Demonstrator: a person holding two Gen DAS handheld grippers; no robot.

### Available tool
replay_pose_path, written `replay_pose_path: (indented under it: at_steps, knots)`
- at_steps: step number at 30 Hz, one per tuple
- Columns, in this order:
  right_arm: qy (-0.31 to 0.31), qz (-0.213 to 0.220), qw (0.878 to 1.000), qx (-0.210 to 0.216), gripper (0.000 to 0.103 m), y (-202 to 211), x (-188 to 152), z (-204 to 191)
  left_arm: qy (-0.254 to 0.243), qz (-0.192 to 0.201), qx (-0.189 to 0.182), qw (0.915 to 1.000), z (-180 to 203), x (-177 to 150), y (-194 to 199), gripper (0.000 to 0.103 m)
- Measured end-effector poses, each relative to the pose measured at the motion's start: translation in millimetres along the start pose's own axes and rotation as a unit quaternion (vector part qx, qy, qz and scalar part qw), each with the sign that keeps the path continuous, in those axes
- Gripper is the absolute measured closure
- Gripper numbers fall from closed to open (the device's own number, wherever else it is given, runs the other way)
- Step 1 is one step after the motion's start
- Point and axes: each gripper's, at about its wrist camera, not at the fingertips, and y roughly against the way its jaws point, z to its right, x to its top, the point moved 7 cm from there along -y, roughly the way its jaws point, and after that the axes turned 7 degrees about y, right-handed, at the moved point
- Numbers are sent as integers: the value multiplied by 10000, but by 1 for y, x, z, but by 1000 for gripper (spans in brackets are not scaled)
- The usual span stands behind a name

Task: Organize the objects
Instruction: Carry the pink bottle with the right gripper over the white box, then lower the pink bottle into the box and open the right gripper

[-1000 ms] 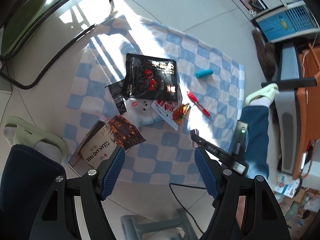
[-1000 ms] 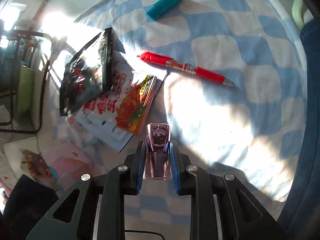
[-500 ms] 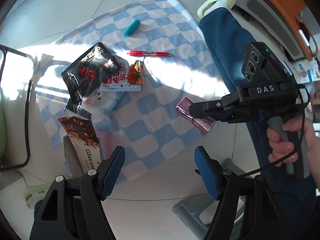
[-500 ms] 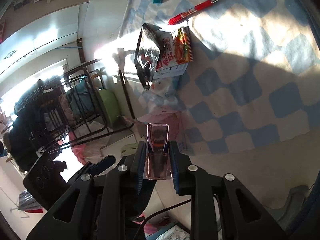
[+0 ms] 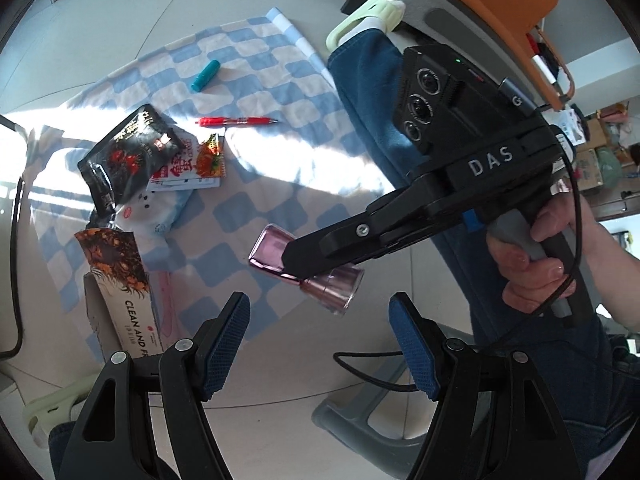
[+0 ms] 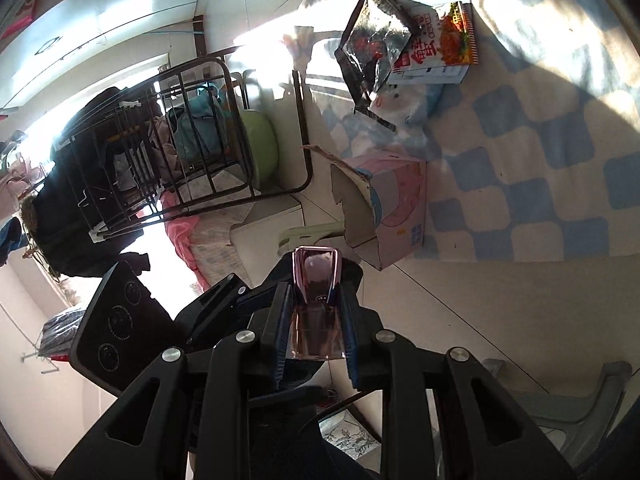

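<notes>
My right gripper (image 6: pixel 316 312) is shut on a small pink perfume bottle (image 6: pixel 316 300) and holds it in the air. In the left wrist view the bottle (image 5: pixel 272 250) hangs just in front of my left gripper (image 5: pixel 320 340), whose jaws stand wide open with nothing between them. A hand (image 5: pixel 532 264) grips the right gripper (image 5: pixel 294 258). On the blue-and-white checked cloth (image 5: pixel 260 72) lie a teal tube (image 5: pixel 206 75), a red pen (image 5: pixel 236 121), a black snack packet (image 5: pixel 128 156), a red-and-white sachet (image 5: pixel 192 164) and a white tissue pack (image 5: pixel 156 216).
An open cardboard box (image 5: pixel 120 300) stands at the cloth's near left edge; its pink side (image 6: pixel 392 208) faces the right wrist camera. A black wire rack (image 6: pixel 180 140) stands beyond it. A jeans leg (image 5: pixel 360 92) with a pale green slipper (image 5: pixel 368 16) rests beside the cloth. A grey stool (image 5: pixel 360 412) is below.
My right gripper has lifted the pink bottle off the cloth and carried it up in front of the open left gripper. The left wrist view has rolled, so the cloth now lies upper left.
</notes>
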Motion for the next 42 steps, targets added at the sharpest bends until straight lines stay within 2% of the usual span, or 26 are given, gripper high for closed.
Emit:
replay_pose_path:
  at_steps: [3,7,11,18,22,25,26,28,31,32,33,39,42]
  knots:
    - [113,-263,9996,6,78,-8,-6,-7,155,38,-241,9996,-7,0,3,32]
    - [229,-661,9973,212,78,-19,-15,-15,120,218,-308,9992,-11,1,9,32]
    - [452,-817,9956,17,78,-22,-19,-15,-269,145,-83,9995,-5,-6,7,32]
    - [459,-1058,9932,134,78,-26,-23,-16,-488,-18,42,9988,7,-6,-2,32]
    - [312,-1137,9924,344,78,-31,-21,-17,-492,136,213,9985,6,-2,3,32]
    - [153,-1181,9918,470,78,-39,-17,-19,-314,227,292,9988,-2,-1,9,41]
    - [186,-1207,9917,402,78,-43,-15,-20,-183,219,295,9992,-8,-3,10,42]
    - [264,-1249,9916,206,77,-54,-9,-24,84,181,299,9994,-21,-7,11,55]
    - [288,-1258,9916,-90,75,-74,3,-26,425,135,624,9971,-45,-16,11,64]
    - [302,-1288,9911,-173,75,-82,6,-25,579,91,718,9957,-54,-20,10,75]
    - [306,-1292,9908,-266,75,-89,9,-25,718,38,837,9939,-63,-26,10,81]
    - [256,-1367,9893,-449,75,-136,18,-25,1301,5,1231,9838,-97,-45,15,81]
    - [363,-1403,9882,-504,74,-156,23,-28,1394,-104,1697,9755,-112,-49,16,81]
